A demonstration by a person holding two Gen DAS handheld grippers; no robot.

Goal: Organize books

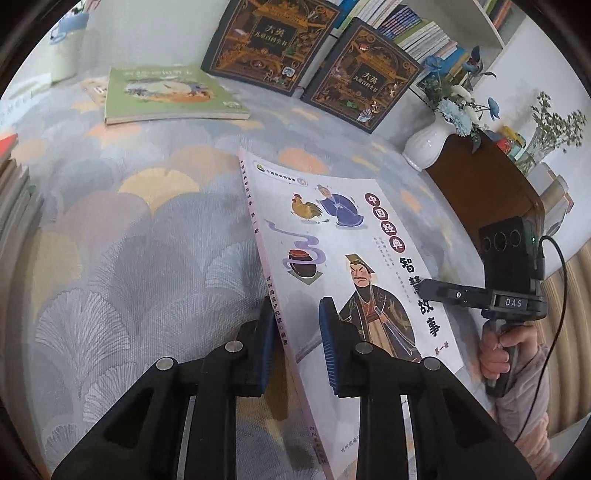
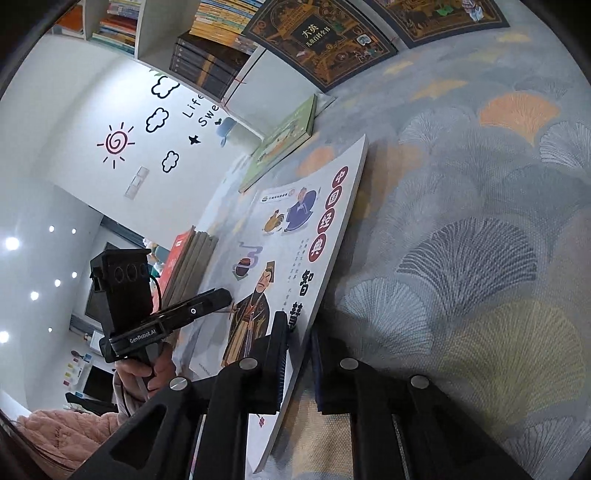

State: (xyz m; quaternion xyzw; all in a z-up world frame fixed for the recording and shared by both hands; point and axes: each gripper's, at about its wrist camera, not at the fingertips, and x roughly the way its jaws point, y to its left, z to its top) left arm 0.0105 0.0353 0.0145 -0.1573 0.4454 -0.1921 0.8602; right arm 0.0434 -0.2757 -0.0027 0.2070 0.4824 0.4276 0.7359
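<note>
A thin white picture book point(image 1: 343, 236) with cartoon figures and Chinese title is held between both grippers, raised at a tilt above the patterned cloth point(image 1: 129, 221). My left gripper point(image 1: 297, 343) is shut on its spine edge, blue pads on either side of the cover. In the same view my right gripper point(image 1: 424, 286) reaches in from the right and clamps the opposite long edge. From the right wrist, the book point(image 2: 295, 240) runs away from my right gripper point(image 2: 299, 362), which is shut on its edge. The left gripper point(image 2: 221, 295) pinches the far side.
A green book point(image 1: 166, 92) lies flat at the back. Two dark ornate books point(image 1: 269, 40) point(image 1: 362, 77) lean against a filled bookshelf point(image 1: 417, 33). A white vase point(image 1: 428, 144) of blue flowers stands by a brown stand. A stack of books point(image 2: 188, 262) sits at the left.
</note>
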